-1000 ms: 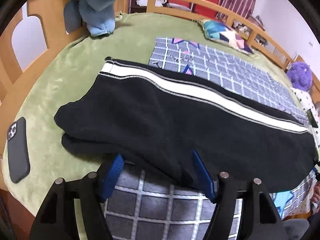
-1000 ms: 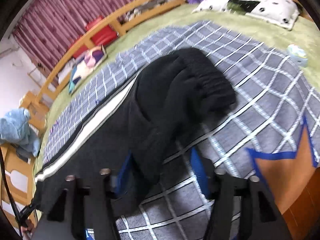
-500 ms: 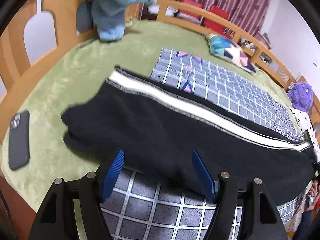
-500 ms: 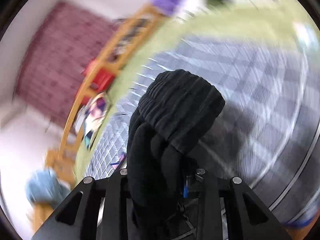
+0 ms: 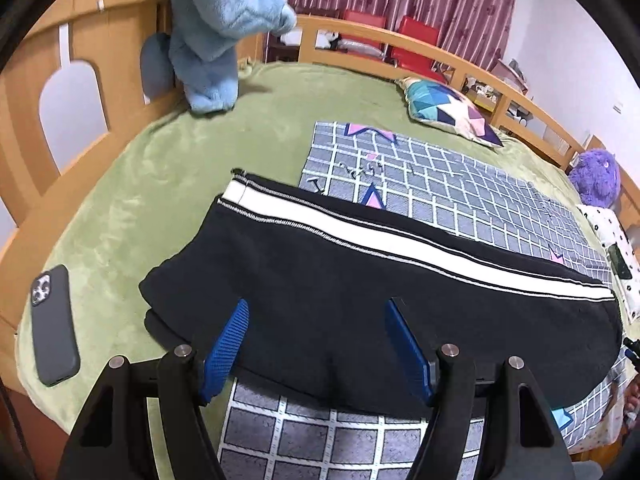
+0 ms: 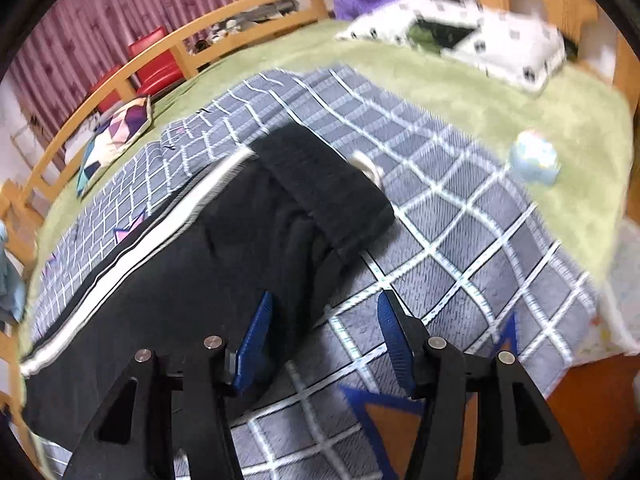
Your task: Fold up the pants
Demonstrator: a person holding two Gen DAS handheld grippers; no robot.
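The black pants (image 5: 360,292) lie lengthwise on the checked blanket (image 5: 460,184) across the bed (image 5: 168,168), legs stacked, white stripe up; the cross folds look still to do. The left hand-held gripper (image 5: 316,344) is released above the near edge. The right hand-held gripper (image 6: 324,332), jaws just reopened, grasps nothing; its blurred view obscures the waistband (image 6: 324,184)

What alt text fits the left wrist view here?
Black pants with a white side stripe lie flat across a grey checked blanket on a green bed. The open left gripper hovers over their near edge; a phone lies at left.
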